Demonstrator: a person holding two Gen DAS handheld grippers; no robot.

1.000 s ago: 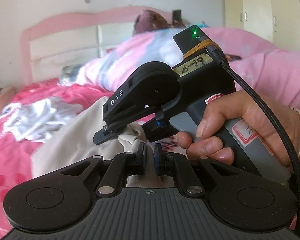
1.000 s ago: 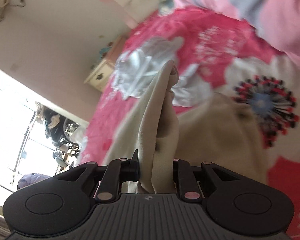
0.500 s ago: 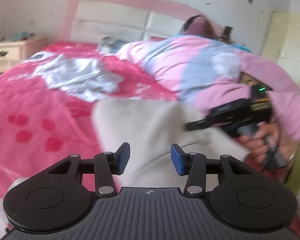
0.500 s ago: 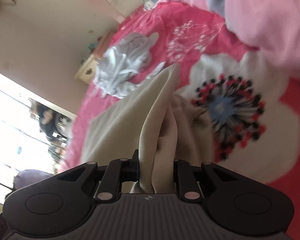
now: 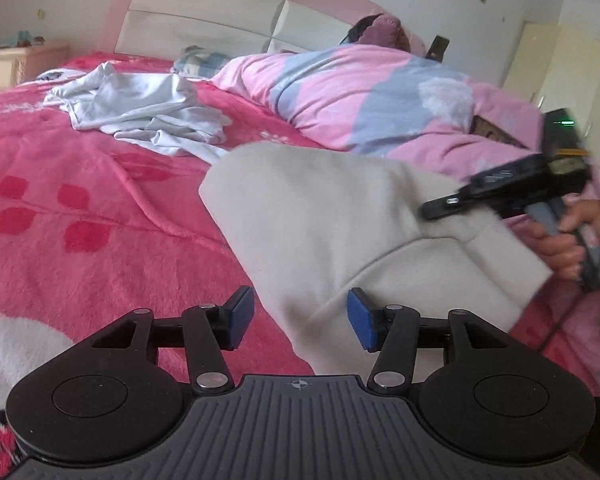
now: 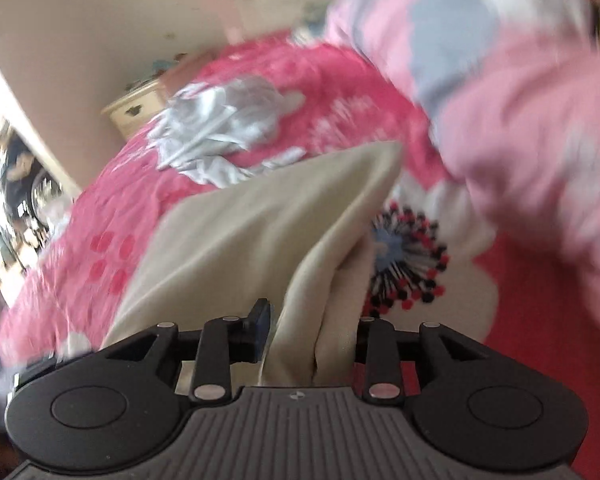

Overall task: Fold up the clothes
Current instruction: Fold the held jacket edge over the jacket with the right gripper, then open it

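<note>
The left gripper (image 5: 298, 316) has its jaws spread and opening, its 2 blue pads (image 5: 360, 318) clear of the cloth, though a folded corner of the beige garment (image 5: 320, 216) lies between them on the pink blanket (image 5: 80, 200). The right gripper (image 6: 308, 332) has its jaws opening too, with a bunched ridge of the garment (image 6: 260, 240) standing between them; the left pad (image 6: 262, 320) seems to have a gap beside the cloth, and the grip looks to be letting go. The step in hand appears to be laying down a fold and releasing it. To do it well, let both sets of jaws part fully before drawing back, pull straight away along the fingers so no pad drags the fold open, and keep the edges lined up flat on the blanket. The right pad in the right wrist view is hidden behind the cloth, so contact there cannot be told. That view is blurred. From the left wrist view the right gripper (image 5: 452, 202) shows side-on above the garment, held by a hand (image 5: 564, 240), its jaws unreadable. A grey garment (image 5: 140, 108) lies crumpled well apart; the beige garment's near edge is hidden under the left gripper's body.
</note>
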